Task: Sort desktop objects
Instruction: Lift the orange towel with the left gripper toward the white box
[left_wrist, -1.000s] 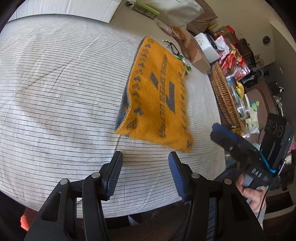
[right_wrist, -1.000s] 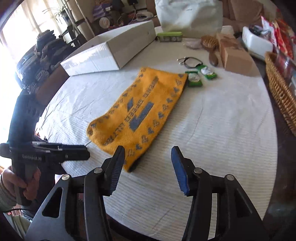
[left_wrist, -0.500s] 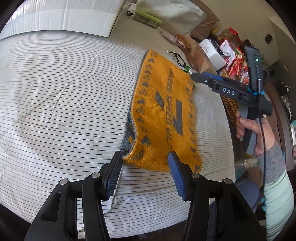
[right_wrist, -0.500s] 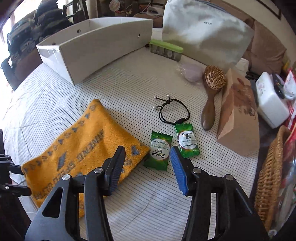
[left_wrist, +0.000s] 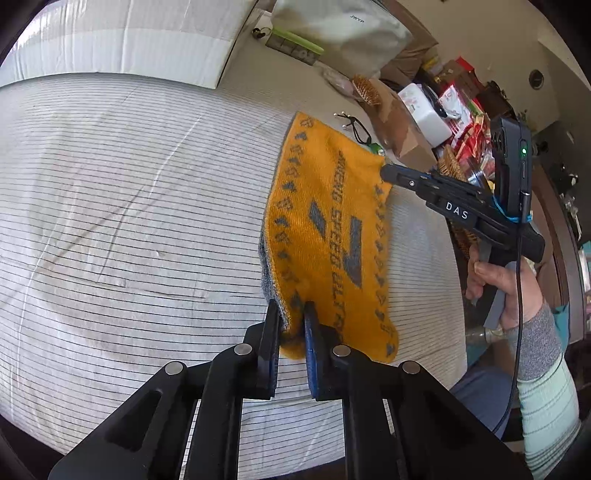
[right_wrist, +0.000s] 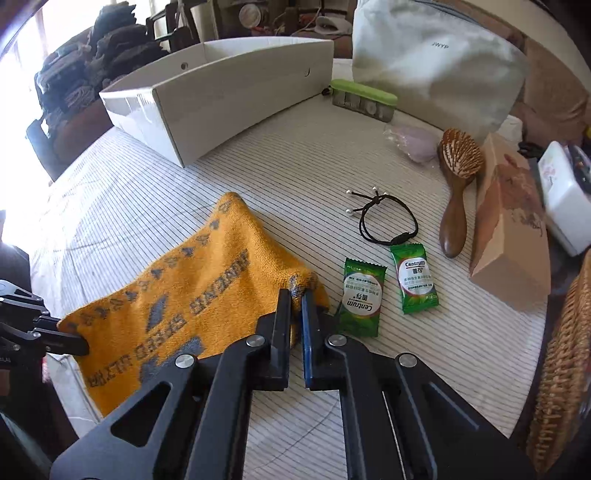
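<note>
A folded orange towel (left_wrist: 332, 236) with grey lettering lies on the striped tablecloth; it also shows in the right wrist view (right_wrist: 192, 295). My left gripper (left_wrist: 290, 317) is shut on the towel's near corner. My right gripper (right_wrist: 297, 295) is shut on the towel's far corner, which is lifted off the cloth; it shows from the side in the left wrist view (left_wrist: 388, 173). Two green Centrum sachets (right_wrist: 360, 295) (right_wrist: 415, 278), a black hair tie (right_wrist: 388, 218) and a wooden hairbrush (right_wrist: 456, 184) lie right of the towel.
An open white cardboard box (right_wrist: 229, 96) stands at the back. A green pill case (right_wrist: 364, 98), a pale fabric pouch (right_wrist: 432, 55), a tan carton (right_wrist: 509, 229) and a wicker basket (right_wrist: 561, 369) line the back and right edge.
Both grippers have moved onto the towel and shut on opposite corners. The right gripper's corner has risen off the cloth.
</note>
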